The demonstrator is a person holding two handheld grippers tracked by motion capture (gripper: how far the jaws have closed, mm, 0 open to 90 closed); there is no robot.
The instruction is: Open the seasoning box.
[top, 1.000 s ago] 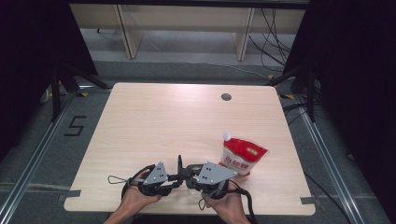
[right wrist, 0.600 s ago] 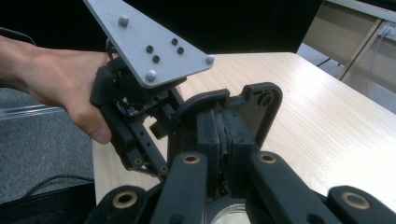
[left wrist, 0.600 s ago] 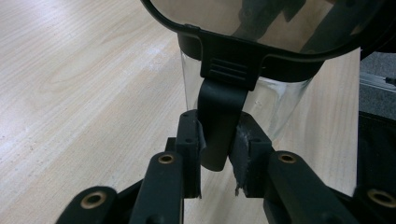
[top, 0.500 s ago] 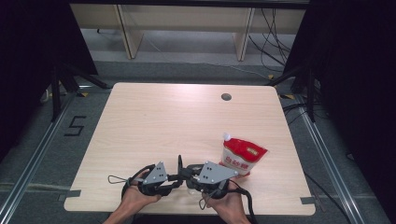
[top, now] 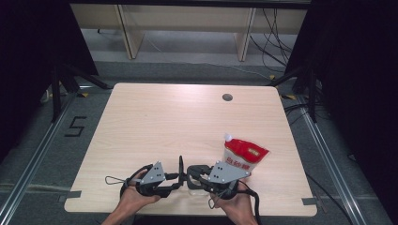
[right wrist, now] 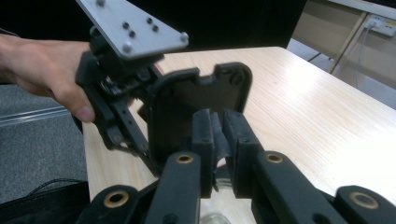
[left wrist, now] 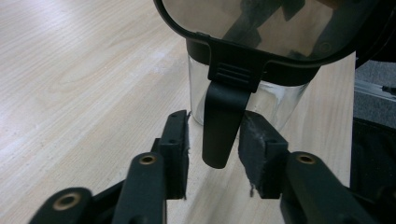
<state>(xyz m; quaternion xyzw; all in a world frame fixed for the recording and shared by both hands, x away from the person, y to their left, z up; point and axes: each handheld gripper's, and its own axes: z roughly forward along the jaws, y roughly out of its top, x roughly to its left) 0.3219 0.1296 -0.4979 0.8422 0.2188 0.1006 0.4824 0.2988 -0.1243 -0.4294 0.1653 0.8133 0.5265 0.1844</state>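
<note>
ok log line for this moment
left gripper: jaws just opening, astride clip, no grip | right gripper: jaws just easing open, pinching lid

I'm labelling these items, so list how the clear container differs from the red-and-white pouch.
The container is see-through with a black-framed lid; the pouch is opaque, printed red and white, with a white cap. The container sits lower; the pouch stands taller. Both rest on the wooden table.

Light wood table, round cable hole near far edge. Red-white pouch standing near right; clear glass jar at near edge.
</note>
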